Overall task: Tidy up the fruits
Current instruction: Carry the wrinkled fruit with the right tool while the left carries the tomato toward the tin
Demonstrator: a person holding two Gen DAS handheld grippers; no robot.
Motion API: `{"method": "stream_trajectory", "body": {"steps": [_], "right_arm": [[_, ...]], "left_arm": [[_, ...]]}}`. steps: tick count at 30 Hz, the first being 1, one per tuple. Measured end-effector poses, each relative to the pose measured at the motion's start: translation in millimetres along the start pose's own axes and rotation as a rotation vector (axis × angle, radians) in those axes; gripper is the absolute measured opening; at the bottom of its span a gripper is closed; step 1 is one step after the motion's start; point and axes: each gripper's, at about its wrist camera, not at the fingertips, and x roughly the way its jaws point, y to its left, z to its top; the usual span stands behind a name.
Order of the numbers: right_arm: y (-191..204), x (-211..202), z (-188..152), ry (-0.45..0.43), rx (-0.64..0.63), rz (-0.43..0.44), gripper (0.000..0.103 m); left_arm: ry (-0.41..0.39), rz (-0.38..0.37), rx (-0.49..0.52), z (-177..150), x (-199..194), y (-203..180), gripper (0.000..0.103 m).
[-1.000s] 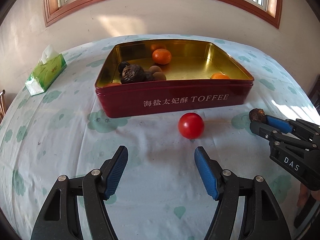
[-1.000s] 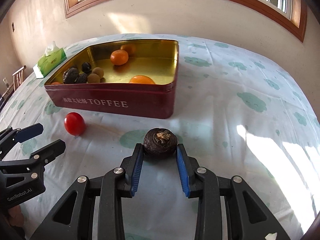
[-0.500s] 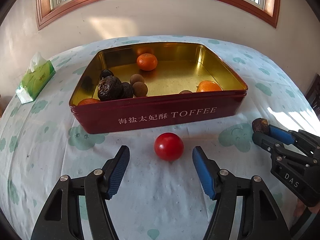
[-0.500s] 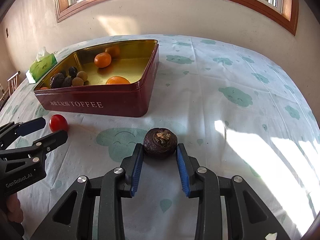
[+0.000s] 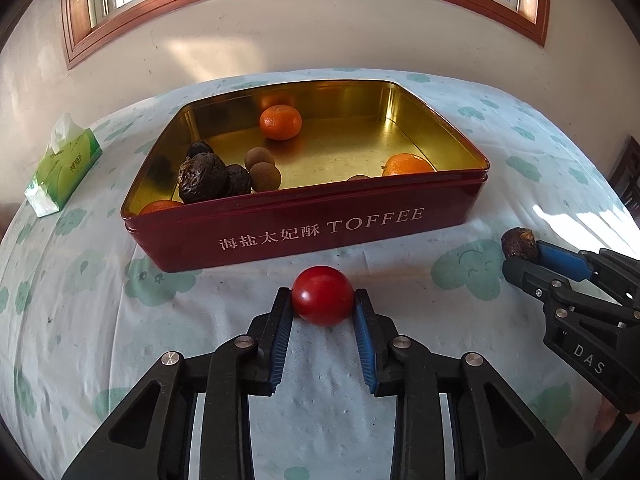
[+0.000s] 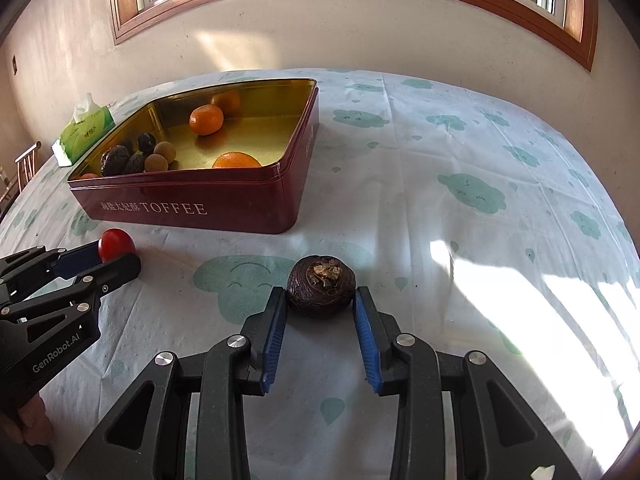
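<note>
My left gripper point(image 5: 322, 300) is shut on a red tomato point(image 5: 322, 295), just in front of the red TOFFEE tin point(image 5: 320, 228). My right gripper point(image 6: 320, 300) is shut on a dark wrinkled fruit point(image 6: 321, 286), right of the tin's front corner. The tin point(image 6: 192, 208) holds oranges point(image 5: 280, 121), dark wrinkled fruits point(image 5: 202, 177) and small brown round fruits point(image 5: 265, 176). The right gripper shows in the left wrist view point(image 5: 520, 256) with the dark fruit point(image 5: 519, 242). The left gripper shows in the right wrist view point(image 6: 116, 258) with the tomato point(image 6: 116, 242).
A green tissue pack point(image 5: 62, 172) lies at the far left of the table. The table is covered with a white cloth with green cloud prints point(image 6: 472, 192). A wall and a window frame stand behind the table.
My left gripper has moved forward and closed its fingers on the red tomato. My right gripper still holds the dark fruit and has drifted a little to the right of the tin.
</note>
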Motion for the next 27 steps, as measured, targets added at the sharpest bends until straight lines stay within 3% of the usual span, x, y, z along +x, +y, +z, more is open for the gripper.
{"method": "stream_trajectory", "body": {"steps": [27], "right_arm": [[0.7, 0.1, 0.0, 0.000, -0.002, -0.002, 0.032]], "left_arm": [[0.001, -0.003, -0.017, 1.3, -0.7, 2.2, 0.031]]}}
